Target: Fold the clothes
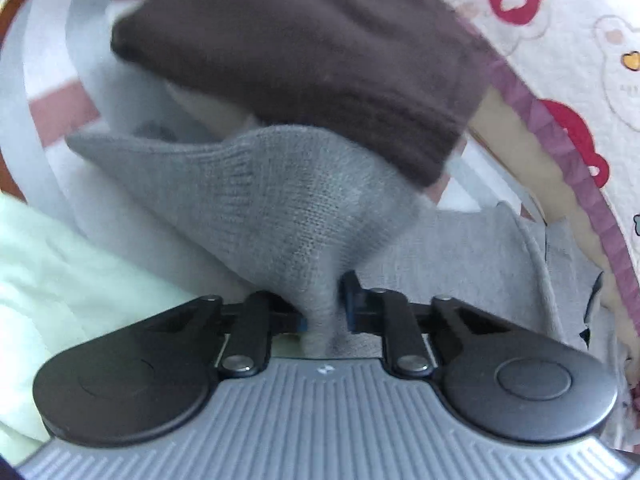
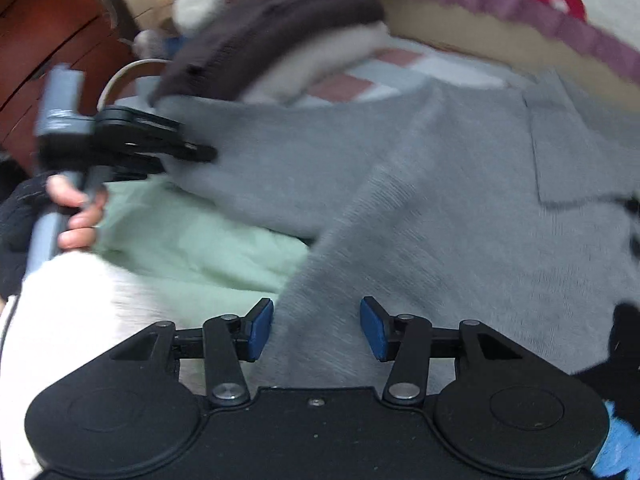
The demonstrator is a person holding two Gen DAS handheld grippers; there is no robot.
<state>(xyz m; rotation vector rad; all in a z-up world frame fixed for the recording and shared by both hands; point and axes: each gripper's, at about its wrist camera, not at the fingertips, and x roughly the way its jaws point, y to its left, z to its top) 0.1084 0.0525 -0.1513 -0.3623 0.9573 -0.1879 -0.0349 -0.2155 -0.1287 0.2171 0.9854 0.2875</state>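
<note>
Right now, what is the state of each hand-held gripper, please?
Left hand-held gripper: shut on the grey sweater.
Right hand-held gripper: open, sweater fabric between its pads, not pinched.

Reddish-brown wooden furniture [image 2: 48, 40] stands beside a white bedspread [image 1: 560, 8] printed with red shapes.

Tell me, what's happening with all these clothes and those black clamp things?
A person is folding laundry with a handheld clamp in each hand. The left gripper has pinched an edge of the grey knitted sweater, bunching the fabric up. The right gripper is open, its blue pads either side of another part of that sweater, not gripping. A dark brown knit garment and a pale green fleece lie nearby.
</note>
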